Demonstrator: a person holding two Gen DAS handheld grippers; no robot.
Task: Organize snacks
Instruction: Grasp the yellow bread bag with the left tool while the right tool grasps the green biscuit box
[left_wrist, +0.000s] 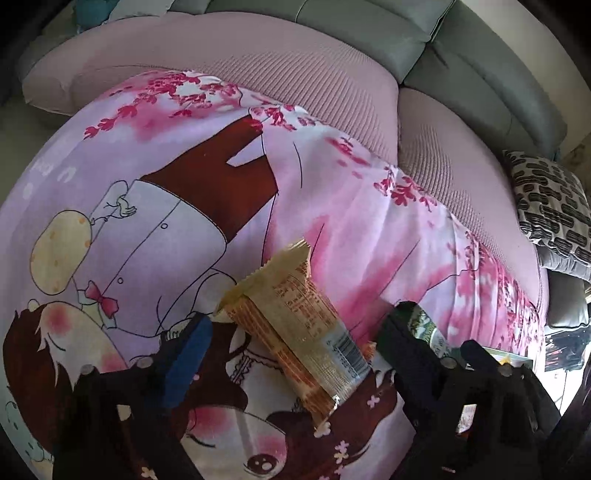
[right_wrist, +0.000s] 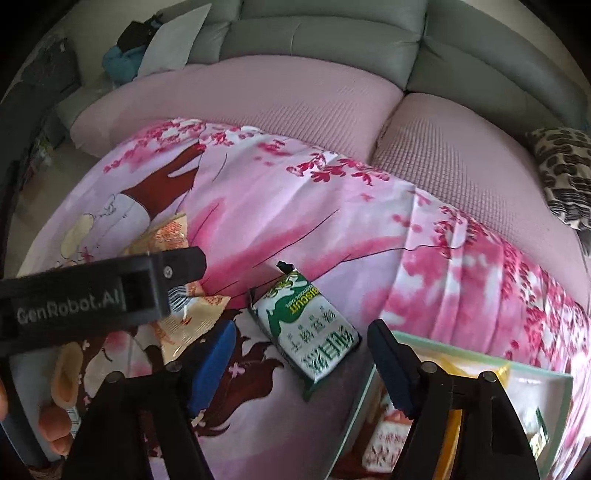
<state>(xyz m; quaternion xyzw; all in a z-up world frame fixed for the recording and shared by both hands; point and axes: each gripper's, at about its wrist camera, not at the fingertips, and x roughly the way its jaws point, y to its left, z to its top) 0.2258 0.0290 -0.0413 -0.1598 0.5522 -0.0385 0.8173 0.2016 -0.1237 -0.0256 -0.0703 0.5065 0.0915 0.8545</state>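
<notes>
Both grippers are hovering over a pink cartoon sheet (left_wrist: 332, 206) spread on a sofa (right_wrist: 295, 96). The left gripper (left_wrist: 295, 343) is sitting with its jaws open around an orange snack bar (left_wrist: 295, 332) that's lying flat on the sheet; the pads aren't touching it as far as I can see. The right gripper (right_wrist: 303, 354) is doing the same thing with a green biscuit pack (right_wrist: 310, 332), jaws wide, pack lying between them on the sheet, nothing gripped. A box (right_wrist: 461, 356) with more snacks in it is sitting at the right edge, just beside the biscuit pack. In the right wrist view the left gripper is poking in from the left, over the orange bar.
</notes>
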